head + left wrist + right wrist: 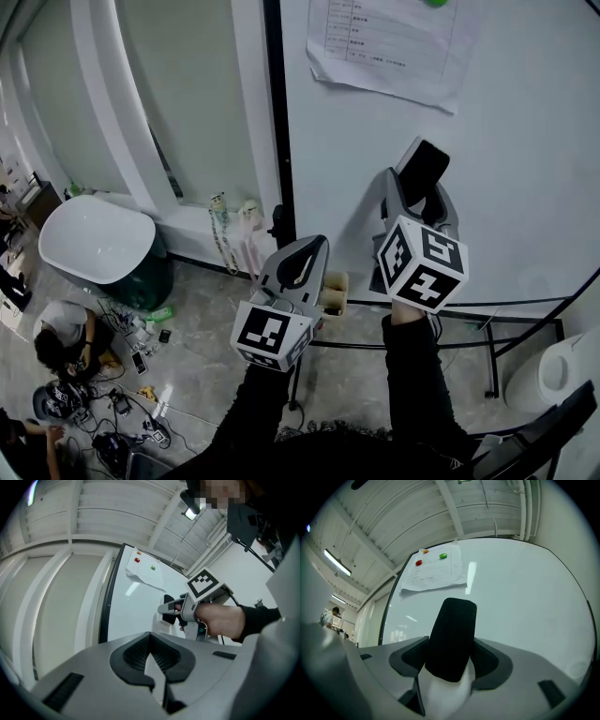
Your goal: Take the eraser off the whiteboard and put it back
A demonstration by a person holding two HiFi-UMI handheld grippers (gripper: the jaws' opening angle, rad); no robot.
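Note:
The black eraser [424,169] is held up in front of the whiteboard [525,141], with my right gripper [419,185] shut on it. In the right gripper view the eraser [451,639] stands upright between the jaws, its dark felt towards the camera, with the whiteboard [515,602] close behind it. Whether the eraser touches the board I cannot tell. My left gripper [314,255] is lower and to the left, off the board's edge, shut with nothing in it [152,660]. From it I see the right gripper [172,611] with the eraser beside the whiteboard [136,606].
A sheet of paper [384,42] hangs at the board's top under small coloured magnets [443,555]. The board's black stand [487,328] spreads below. A white tub [98,244], a crouching person [61,342] and cables [122,412] fill the floor at left.

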